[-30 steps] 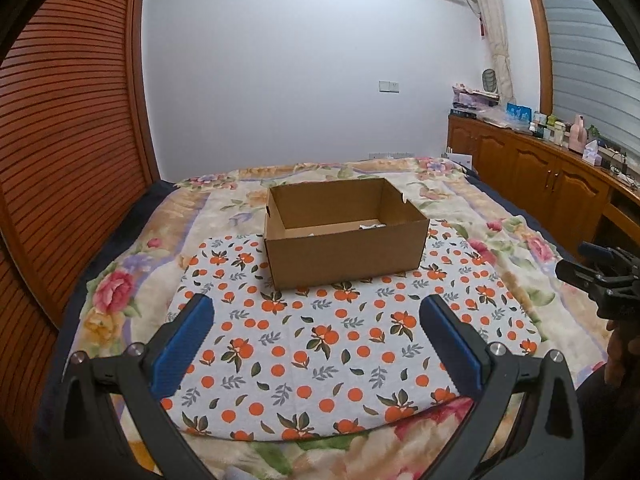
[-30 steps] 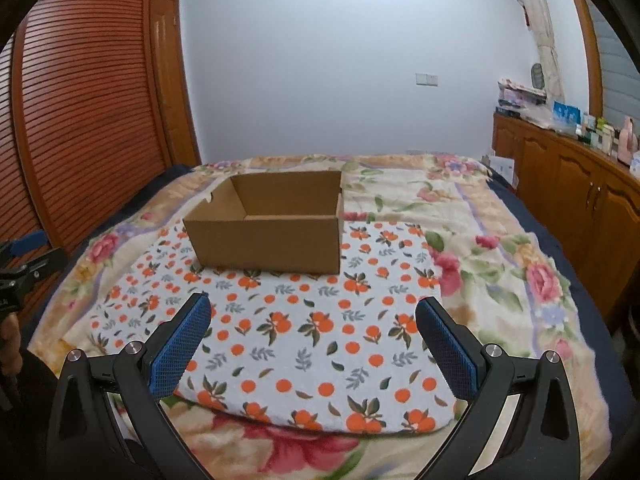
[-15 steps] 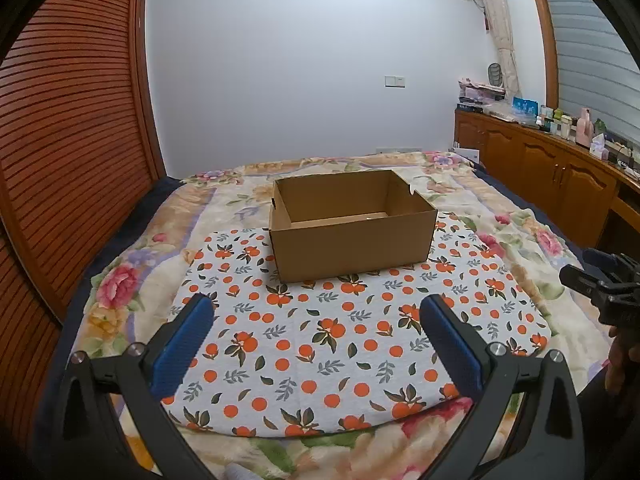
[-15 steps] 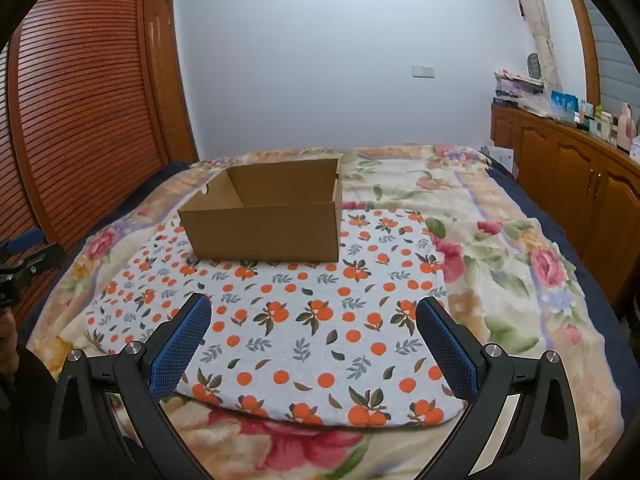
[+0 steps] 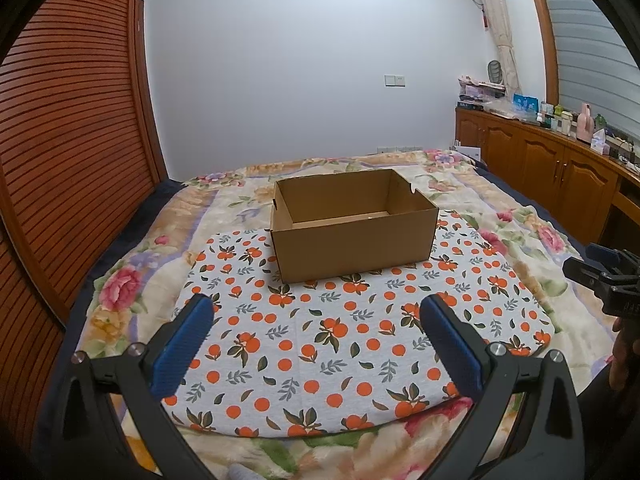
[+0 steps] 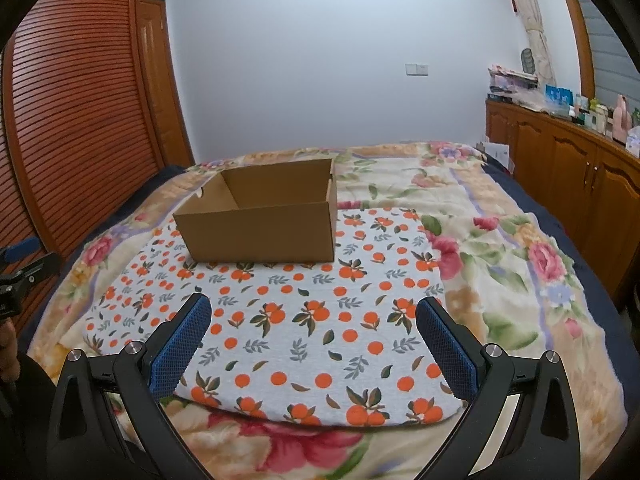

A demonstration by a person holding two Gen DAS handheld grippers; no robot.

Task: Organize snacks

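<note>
- The left hand-held gripper, black-framed with blue ribbed pads, hangs above the near edge of the cloth with its fingers spread wide and nothing between them.
- The right hand-held gripper is the same — fingers wide apart, empty, held low over the near part of the bed.
- The open brown cardboard box sits on the far part of a grey cloth printed with oranges and leaves, which lies flat over a floral quilt on the bed. The box is well apart from both grippers.
- The box stands upright with its open top facing the ceiling. Its long axis runs across the bed, left to right, with one long wall facing the grippers; in the left wrist view it is turned slightly, so the right end wall shows too.
- What I can see of the inside of the box looks bare, and no snack is visible on the cloth or quilt — the near wall hides part of the floor.
- Judged from this, the task is either at its very start or already finished; I cannot tell which.
- If snacks remain, the next move calls for finding them outside these views, closing one gripper on a packet, and carrying it over the near wall to drop it in.
</note>
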